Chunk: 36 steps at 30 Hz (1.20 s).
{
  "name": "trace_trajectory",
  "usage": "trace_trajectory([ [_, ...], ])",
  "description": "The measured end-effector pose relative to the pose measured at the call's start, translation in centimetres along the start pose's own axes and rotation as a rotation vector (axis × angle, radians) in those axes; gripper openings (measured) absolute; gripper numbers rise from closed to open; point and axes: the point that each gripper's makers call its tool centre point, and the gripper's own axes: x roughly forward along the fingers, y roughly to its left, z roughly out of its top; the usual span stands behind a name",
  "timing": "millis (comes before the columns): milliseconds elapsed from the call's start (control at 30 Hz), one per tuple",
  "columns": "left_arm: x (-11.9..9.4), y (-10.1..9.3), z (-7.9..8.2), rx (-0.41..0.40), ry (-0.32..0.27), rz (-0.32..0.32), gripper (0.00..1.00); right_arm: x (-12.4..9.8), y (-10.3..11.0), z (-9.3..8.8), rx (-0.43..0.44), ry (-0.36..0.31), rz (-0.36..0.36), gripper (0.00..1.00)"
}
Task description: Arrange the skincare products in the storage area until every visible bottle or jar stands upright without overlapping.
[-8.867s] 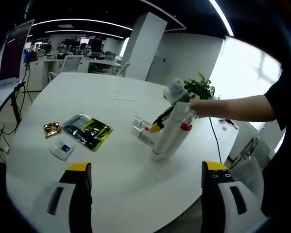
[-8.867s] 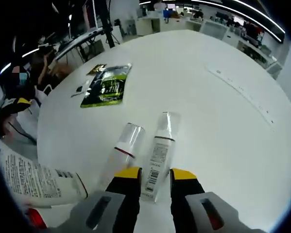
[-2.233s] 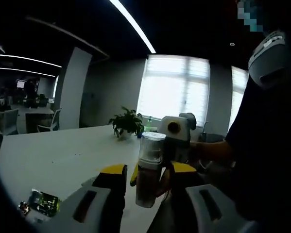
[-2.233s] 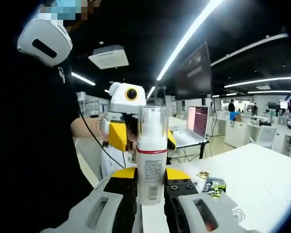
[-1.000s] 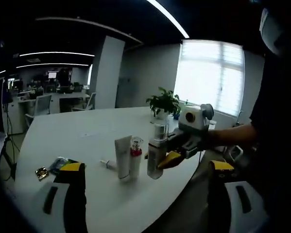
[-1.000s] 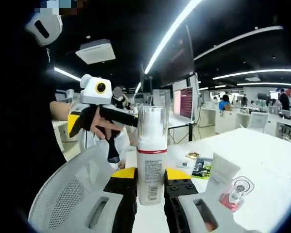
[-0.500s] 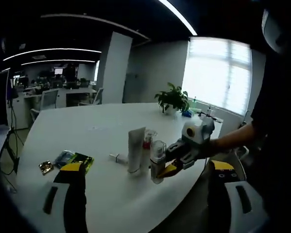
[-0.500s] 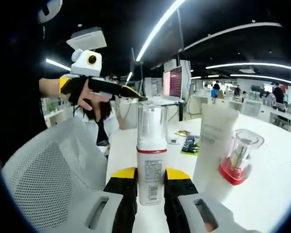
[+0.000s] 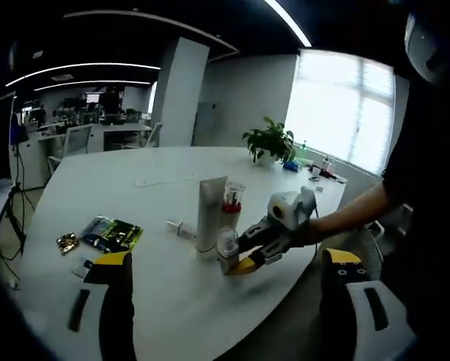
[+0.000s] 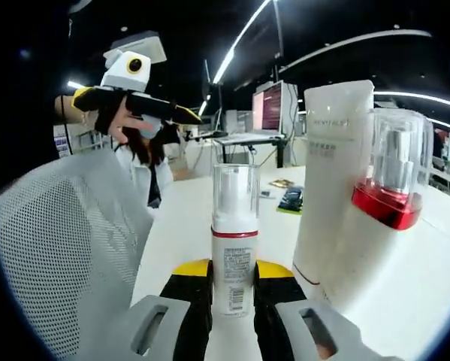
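In the left gripper view, a green packet [image 9: 112, 232] and a small gold sachet [image 9: 67, 242] lay toward the left edge of the white table [image 9: 97, 188]. The left gripper [image 9: 228, 297] hung over the near edge with its jaws spread wide and nothing between them. Further right stood a white tube [image 9: 209, 212] upright, with a red-collared pump bottle [image 9: 231, 204] touching or just beside it. Just in front of them, near the table's near edge, the right gripper [image 9: 243, 256] was clamped on a clear-capped bottle [image 9: 227, 252].

In the right gripper view that bottle [image 10: 234, 248] sat upright between closed jaws, the tube and red-collared bottle close on its right.

The step in hand looked like setting this bottle down beside the other two. The next move likely called for seating its base flat, then opening the jaws without knocking its neighbours.

The bottle's base was hidden by the jaws, so I could not tell whether it touched the table. A small item lying behind the tube was too small to identify.
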Motion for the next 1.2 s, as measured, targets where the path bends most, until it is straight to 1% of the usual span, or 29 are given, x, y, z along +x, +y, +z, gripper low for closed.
trace_trajectory([
  [100, 0.2, 0.0, -0.3, 0.005, 0.012, -0.001, 0.98, 0.2, -0.2, -0.5, -0.021, 0.007, -0.002, 0.1],
  [167, 0.3, -0.1, -0.4, 0.007, 0.021, -0.001, 0.98, -0.1, -0.6, -0.4, -0.008, -0.014, -0.012, 0.1],
  [333, 0.5, -0.3, -0.5, 0.007, 0.027, -0.005, 0.97, -0.5, -0.8, -0.4, -0.01, -0.029, -0.016, 0.1],
  [467, 0.7, -0.4, -0.6, 0.007, 0.032, -0.011, 0.97, -0.8, -0.7, -0.6, -0.022, -0.014, -0.007, 0.11],
  [533, 0.7, -0.5, -0.7, 0.01, 0.036, -0.013, 0.97, -1.0, -0.6, -0.8, -0.023, 0.001, 0.0, 0.11],
  [567, 0.8, -0.5, -0.7, 0.011, 0.036, -0.013, 0.97, -1.1, -0.6, -1.1, -0.037, 0.021, 0.005, 0.11],
  [600, 0.8, -0.4, -0.7, 0.011, 0.037, -0.015, 0.97, -1.2, -0.5, -1.0, -0.032, 0.013, 0.007, 0.11],
  [700, 0.8, -0.5, -0.7, 0.012, 0.038, -0.02, 0.96, -1.2, -0.5, -1.1, -0.027, 0.024, 0.009, 0.12],
  [733, 0.9, -0.6, -0.8, 0.012, 0.04, -0.022, 0.96, -1.2, -0.4, -1.2, -0.02, 0.032, 0.014, 0.12],
  [800, 0.9, -0.7, -0.8, 0.014, 0.043, -0.025, 0.96, -1.1, -0.2, -2.0, -0.036, 0.077, 0.025, 0.18],
  [833, 0.9, -0.7, -0.8, 0.015, 0.044, -0.025, 0.96, -1.1, -0.1, -2.3, -0.023, 0.088, 0.029, 0.23],
  [867, 0.9, -0.7, -0.8, 0.015, 0.044, -0.025, 0.96, -1.1, 0.0, -2.2, -0.016, 0.086, 0.027, 0.24],
  [967, 0.8, -0.8, -0.8, 0.016, 0.045, -0.023, 0.96, -1.5, -0.1, -2.6, -0.009, 0.105, 0.008, 0.21],
  [1033, 0.8, -0.8, -0.8, 0.017, 0.048, -0.022, 0.96, -1.8, -0.1, -3.2, -0.018, 0.141, 0.006, 0.21],
  [1100, 0.7, -0.7, -0.9, 0.016, 0.048, -0.021, 0.96, -2.2, -0.2, -3.7, -0.032, 0.18, -0.011, 0.2],
  [1133, 0.7, -0.7, -0.9, 0.015, 0.049, -0.02, 0.96, -2.4, -0.3, -4.0, -0.051, 0.213, -0.027, 0.18],
  [1200, 0.6, -0.6, -0.9, 0.015, 0.044, -0.016, 0.96, -2.3, -0.2, -3.8, -0.029, 0.222, -0.042, 0.18],
])
